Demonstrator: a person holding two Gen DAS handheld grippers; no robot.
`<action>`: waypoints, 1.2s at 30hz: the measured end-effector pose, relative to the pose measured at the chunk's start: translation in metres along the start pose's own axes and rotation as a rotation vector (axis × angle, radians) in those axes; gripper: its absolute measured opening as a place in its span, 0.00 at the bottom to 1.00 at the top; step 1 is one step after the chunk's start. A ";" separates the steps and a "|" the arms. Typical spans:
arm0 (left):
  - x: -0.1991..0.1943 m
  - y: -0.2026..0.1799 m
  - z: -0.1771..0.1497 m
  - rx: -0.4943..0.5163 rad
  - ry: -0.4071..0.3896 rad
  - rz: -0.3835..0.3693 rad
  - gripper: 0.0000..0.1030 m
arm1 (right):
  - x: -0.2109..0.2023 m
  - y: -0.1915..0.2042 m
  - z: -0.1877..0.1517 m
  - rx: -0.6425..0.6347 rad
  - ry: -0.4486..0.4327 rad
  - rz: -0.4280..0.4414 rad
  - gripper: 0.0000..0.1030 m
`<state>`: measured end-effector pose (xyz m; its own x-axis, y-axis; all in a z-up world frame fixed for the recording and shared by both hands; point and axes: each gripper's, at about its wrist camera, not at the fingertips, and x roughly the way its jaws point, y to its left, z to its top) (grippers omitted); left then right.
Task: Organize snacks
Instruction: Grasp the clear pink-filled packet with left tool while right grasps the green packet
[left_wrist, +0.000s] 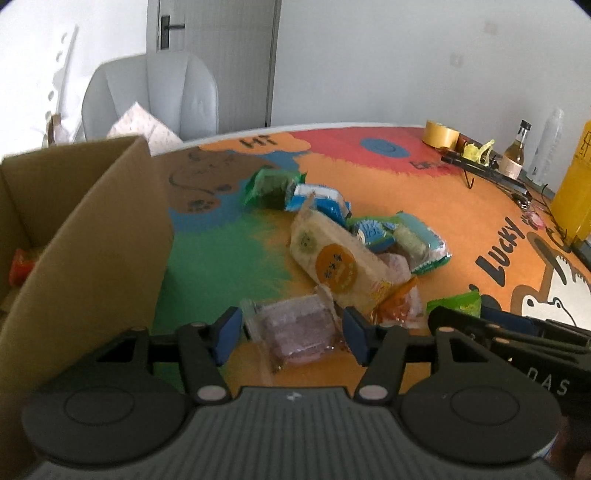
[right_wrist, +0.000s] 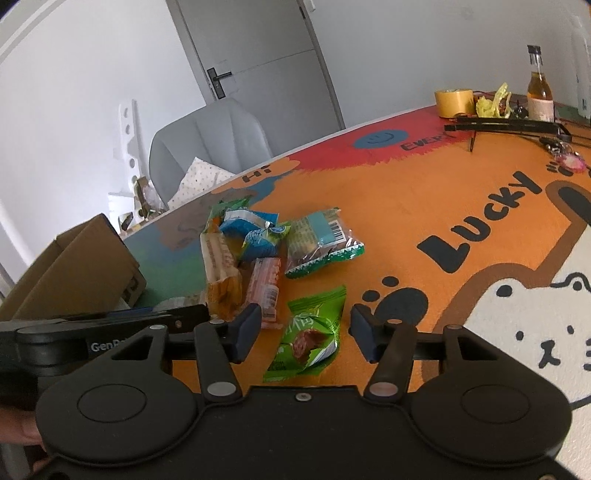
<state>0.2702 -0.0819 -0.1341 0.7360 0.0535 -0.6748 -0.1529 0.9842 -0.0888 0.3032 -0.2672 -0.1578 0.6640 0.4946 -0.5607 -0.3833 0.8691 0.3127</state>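
A pile of wrapped snacks lies on the colourful table mat. My left gripper is open, its fingers on either side of a clear-wrapped purple snack on the mat. A long cream pastry pack with an orange sticker lies just beyond it. My right gripper is open around a green snack packet that lies on the mat. The same pile shows beyond it in the right wrist view. An open cardboard box stands at the left, with a red packet inside.
A tape roll, a small bottle, a black stand and a yellow container sit at the table's far right. A grey chair stands behind the table. The box also shows left in the right wrist view.
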 end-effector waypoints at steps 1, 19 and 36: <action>0.000 -0.001 -0.001 0.010 -0.004 0.006 0.57 | 0.000 0.001 0.000 -0.009 0.001 -0.006 0.51; -0.044 -0.002 -0.001 0.009 -0.059 -0.063 0.38 | -0.032 0.020 -0.001 -0.047 -0.036 -0.023 0.26; -0.101 0.022 0.002 -0.021 -0.154 -0.076 0.38 | -0.066 0.060 0.006 -0.101 -0.102 -0.013 0.26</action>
<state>0.1942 -0.0651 -0.0665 0.8383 0.0056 -0.5452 -0.1051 0.9828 -0.1515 0.2401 -0.2479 -0.0975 0.7290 0.4860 -0.4820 -0.4333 0.8728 0.2248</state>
